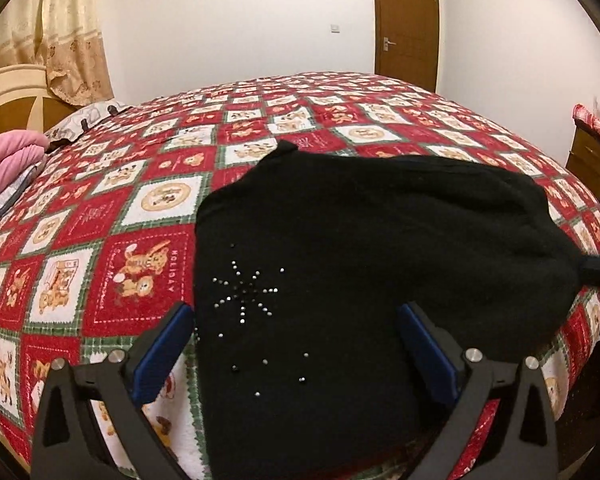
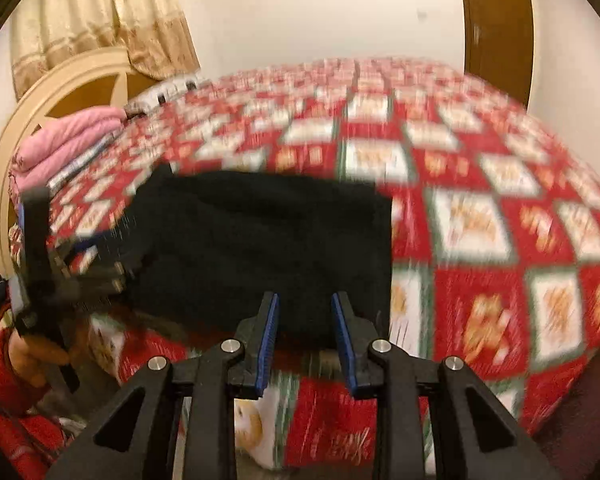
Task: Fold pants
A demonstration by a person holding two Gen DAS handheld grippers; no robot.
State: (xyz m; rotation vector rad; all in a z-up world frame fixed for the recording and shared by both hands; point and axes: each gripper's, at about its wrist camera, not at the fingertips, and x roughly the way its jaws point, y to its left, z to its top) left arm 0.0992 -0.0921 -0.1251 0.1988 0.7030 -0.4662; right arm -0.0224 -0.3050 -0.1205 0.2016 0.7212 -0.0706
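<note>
We judge the fold nearly done: black pants (image 1: 360, 264) lie bunched on the quilt (image 1: 140, 208), left gripper (image 1: 296, 320) spread wide, right gripper (image 2: 305, 300) partly apart and empty, next needing 1 smoothing tuck.

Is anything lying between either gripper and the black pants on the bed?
Nothing visible does. The left gripper hangs open directly over the black pants, and the right gripper sits open at their near edge. Only bare quilt surrounds them; the pink blankets lie well off by the headboard.
</note>
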